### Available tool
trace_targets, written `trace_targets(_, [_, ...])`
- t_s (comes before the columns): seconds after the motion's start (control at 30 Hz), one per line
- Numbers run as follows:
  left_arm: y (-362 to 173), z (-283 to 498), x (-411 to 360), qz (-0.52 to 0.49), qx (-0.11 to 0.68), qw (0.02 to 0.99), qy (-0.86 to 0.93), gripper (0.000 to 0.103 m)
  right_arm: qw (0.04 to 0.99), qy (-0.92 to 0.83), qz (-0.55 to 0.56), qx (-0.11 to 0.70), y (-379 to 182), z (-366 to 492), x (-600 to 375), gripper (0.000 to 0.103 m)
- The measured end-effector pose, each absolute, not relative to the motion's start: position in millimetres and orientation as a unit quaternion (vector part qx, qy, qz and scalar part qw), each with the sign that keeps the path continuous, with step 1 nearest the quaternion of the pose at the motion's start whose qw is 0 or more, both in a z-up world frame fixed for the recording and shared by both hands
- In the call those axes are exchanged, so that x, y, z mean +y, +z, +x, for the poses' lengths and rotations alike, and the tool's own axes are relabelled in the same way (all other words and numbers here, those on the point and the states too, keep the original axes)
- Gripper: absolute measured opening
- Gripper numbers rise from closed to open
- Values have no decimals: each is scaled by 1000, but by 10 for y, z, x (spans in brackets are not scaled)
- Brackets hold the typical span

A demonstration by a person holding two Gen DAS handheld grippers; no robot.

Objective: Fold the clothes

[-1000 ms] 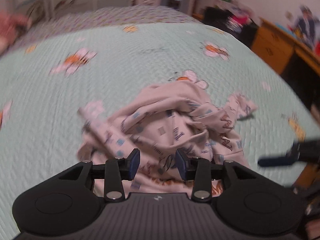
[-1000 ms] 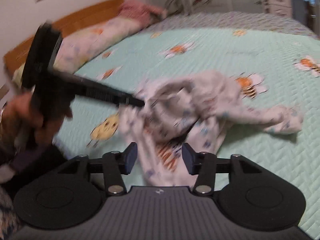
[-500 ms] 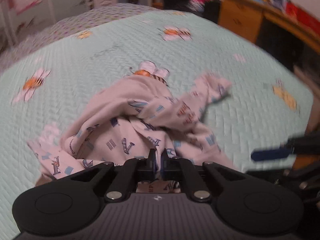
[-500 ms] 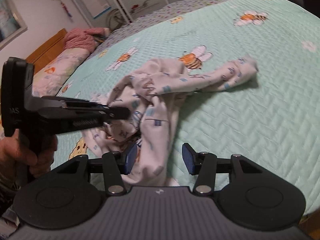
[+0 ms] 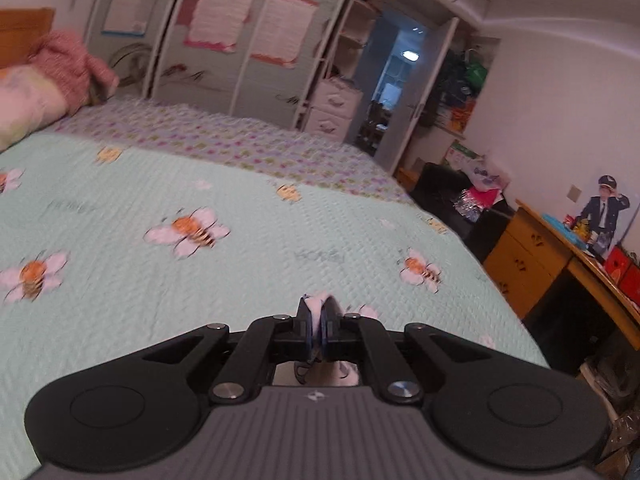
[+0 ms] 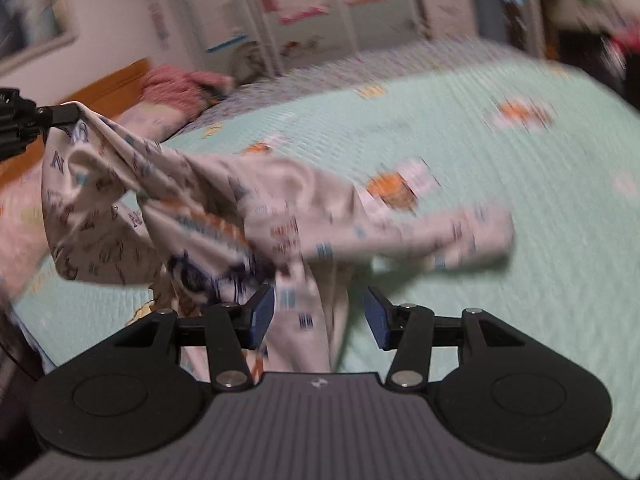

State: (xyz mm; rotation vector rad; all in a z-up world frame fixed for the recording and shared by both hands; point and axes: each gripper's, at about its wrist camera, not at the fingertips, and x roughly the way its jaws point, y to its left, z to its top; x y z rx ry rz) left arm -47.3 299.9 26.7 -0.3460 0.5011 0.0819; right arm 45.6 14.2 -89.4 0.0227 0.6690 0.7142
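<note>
Garment [image 6: 224,216] now hangs lifted off the bee quilt [image 6: 500,208] at one corner, sleeve end trailing on it. A second ago it lay crumpled. My left gripper [image 5: 318,330], jaws apart then, is clamped on a fold. Right gripper [image 6: 320,316] stays half-wide, cloth draped between the pads, not pinched

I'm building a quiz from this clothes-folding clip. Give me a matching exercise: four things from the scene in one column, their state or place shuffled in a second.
1. left gripper
2. right gripper
3. white printed garment
4. pink knitted bundle

a. jaws apart, cloth hanging between them
b. at the head of the mint bee-print bedspread
c. clamped on a pinch of cloth
d. one corner lifted, the rest trailing onto the bed

Pairs: 1-c, 2-a, 3-d, 4-b
</note>
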Motion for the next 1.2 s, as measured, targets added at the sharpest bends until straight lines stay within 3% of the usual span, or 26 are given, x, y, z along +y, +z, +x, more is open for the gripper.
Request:
trace_targets(0.1, [211,-552,3056,-177,258,949,42,3,882,369,-72,284,-904,506,502,59])
trace_targets(0.27, [206,-663,3122,-185,264,946,45,3,851,407,-210,255,-1128,557,1036,54])
trace_targets(0.3, [234,-680,3126,-185,261,946,47,3,851,406,-210,257,-1129,582,1053,29])
trace_targets(0.33, [261,-697,3130,-185,258,947,49,3,860,398,-188,260,-1063,615,993,17])
trace_targets(0.6, [305,-725,3304,-182,238,949,95,3,923,304,89,219,-138,851,-223,16])
trace_targets(0.77, [244,-709,3295,-181,249,945,108,3,929,271,145,205,100,888,-845,16])
trace_targets(0.9, [113,-666,3374,-196,260,936,131,3,930,224,189,222,-122,868,-1122,16])
trace_targets(1.07, [-148,-607,3548,-213,286,916,185,3,925,111,143,335,-889,1133,-1248,16])
trace_targets(1.2, [-324,-620,3608,-203,316,906,197,3,898,90,179,392,-1232,1143,-1358,21])
